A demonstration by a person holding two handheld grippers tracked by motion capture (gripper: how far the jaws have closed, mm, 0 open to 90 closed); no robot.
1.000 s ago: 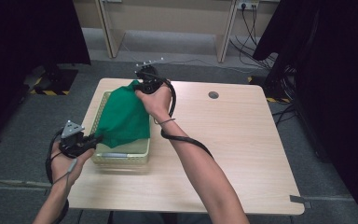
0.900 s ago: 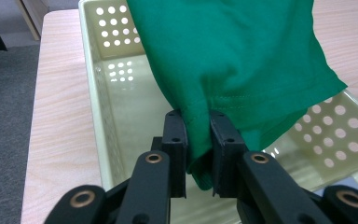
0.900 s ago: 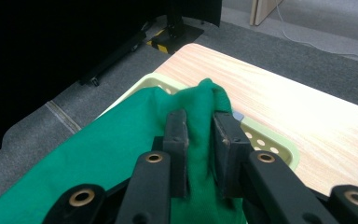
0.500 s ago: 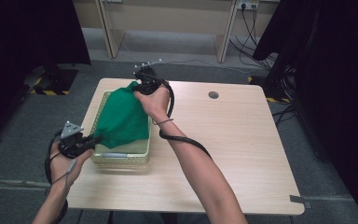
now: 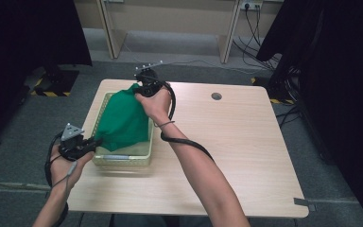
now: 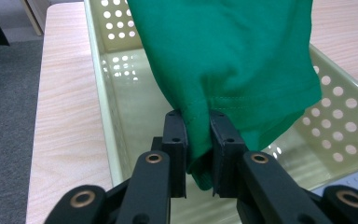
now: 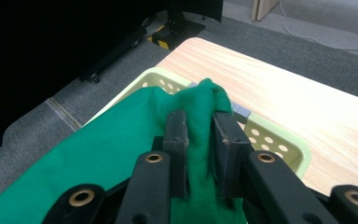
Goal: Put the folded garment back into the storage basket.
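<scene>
Two grippers clamp one green cloth above the basket: left gripper at its near edge, right gripper over its far end.

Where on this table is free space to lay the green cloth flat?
The widest bare patch of the table lies right of the basket, between the right forearm and the right edge, below the round hole. The left side is crowded: basket, green cloth, left gripper and right gripper.

a light wooden table stands on grey carpet, black curtains at both sides.
</scene>
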